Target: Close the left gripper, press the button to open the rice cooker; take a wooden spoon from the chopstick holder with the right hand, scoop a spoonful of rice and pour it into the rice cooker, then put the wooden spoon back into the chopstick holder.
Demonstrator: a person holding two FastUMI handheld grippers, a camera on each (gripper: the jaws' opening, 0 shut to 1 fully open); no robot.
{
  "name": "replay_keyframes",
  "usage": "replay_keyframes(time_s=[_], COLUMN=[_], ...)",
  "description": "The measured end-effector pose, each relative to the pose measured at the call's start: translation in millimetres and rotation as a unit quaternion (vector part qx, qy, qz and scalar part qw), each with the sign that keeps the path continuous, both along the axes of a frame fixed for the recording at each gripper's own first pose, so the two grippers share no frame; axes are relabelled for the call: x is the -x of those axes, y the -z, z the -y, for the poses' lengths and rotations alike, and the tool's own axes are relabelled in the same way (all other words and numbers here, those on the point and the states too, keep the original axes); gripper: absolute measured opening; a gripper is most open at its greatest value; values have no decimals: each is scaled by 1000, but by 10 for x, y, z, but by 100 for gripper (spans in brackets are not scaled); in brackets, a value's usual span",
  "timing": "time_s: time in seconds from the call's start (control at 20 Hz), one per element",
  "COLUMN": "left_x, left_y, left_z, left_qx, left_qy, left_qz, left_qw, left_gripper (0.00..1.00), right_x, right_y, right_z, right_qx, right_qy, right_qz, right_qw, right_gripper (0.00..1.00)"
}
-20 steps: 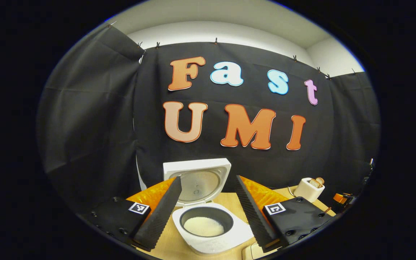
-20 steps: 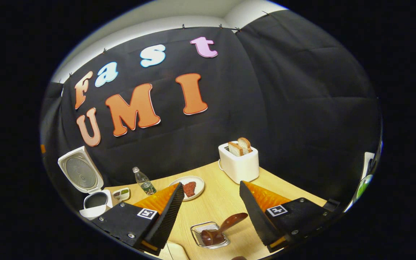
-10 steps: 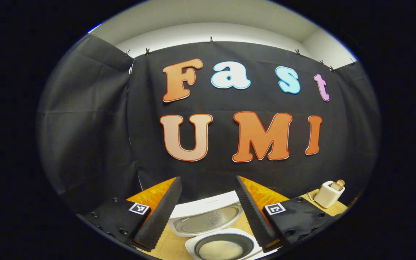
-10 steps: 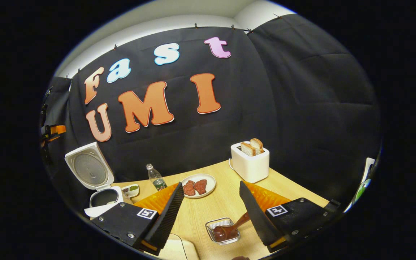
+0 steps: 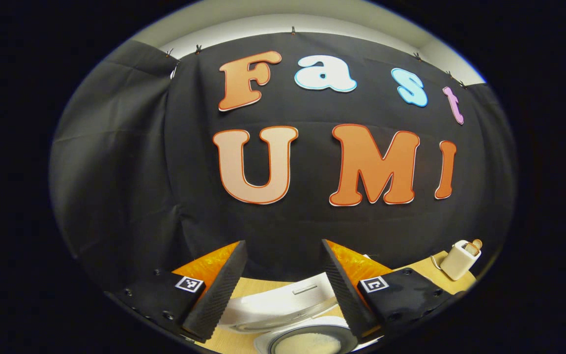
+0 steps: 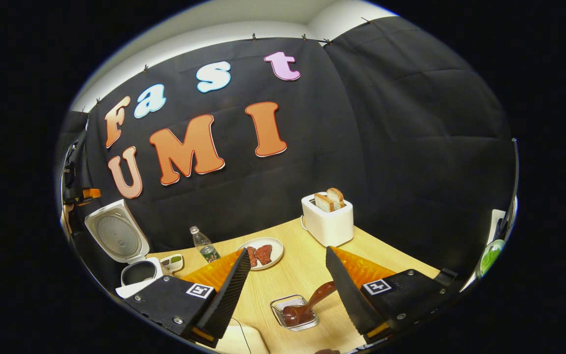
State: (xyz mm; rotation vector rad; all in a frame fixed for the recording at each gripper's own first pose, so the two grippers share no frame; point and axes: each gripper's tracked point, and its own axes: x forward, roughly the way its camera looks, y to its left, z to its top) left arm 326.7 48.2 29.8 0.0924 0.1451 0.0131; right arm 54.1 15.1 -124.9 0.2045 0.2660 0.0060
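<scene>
The left gripper (image 5: 283, 290) has its jaws spread wide with nothing between the fingers. It hangs above the rice cooker (image 5: 293, 319), whose lid (image 5: 283, 302) stands raised and whose inner pot holds a bed of white rice (image 5: 312, 344), seen just below and between the fingers. Beyond them hangs the black cloth wall, and off toward the right edge of the bench (image 5: 435, 268) stands a white toaster (image 5: 461, 258) with bread in it.

The right gripper (image 6: 288, 290) is likewise wide open and empty, poised above the bench (image 6: 302, 275). Between its fingers, near the front edge of the bench, sits a small clear holder with a wire rack (image 6: 293, 312), and the wooden spoon (image 6: 307, 305) lies in it, bowl down in the holder and handle slanting up toward the right finger. I cannot tell whether the handle touches that finger.

Farther back on the bench, a plate (image 6: 263, 253) carries two reddish pieces of meat, with a small clear bottle (image 6: 204, 246) standing beside it. To the left of the bottle is a small dish (image 6: 172, 263), and then the rice cooker (image 6: 130, 258) at the bench's left end, lid upright. The toaster (image 6: 327, 221) stands near the back edge by the cloth, two slices of bread (image 6: 328, 199) poking out of its top.
</scene>
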Motion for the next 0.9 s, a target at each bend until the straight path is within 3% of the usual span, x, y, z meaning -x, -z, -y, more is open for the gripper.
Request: replay_keyframes(time_s=[0.35,0.55,0.9], left_x=[-121,-17,351], left_y=[347,388,437], left_z=[-79,-89,67], left_qx=[7,41,31], left_qy=[-5,2,24], left_qz=[-50,-48,-61], left_qw=[999,998,997], left_gripper=[100,100,100], right_x=[37,80,209], right_y=[-73,-259,-630], right_z=[-91,-136,-357], right_qx=[3,13,-10], right_qy=[-8,-17,-44], right_qz=[3,16,40], right_qw=[1000,1000,998], right_gripper=[95,95,95])
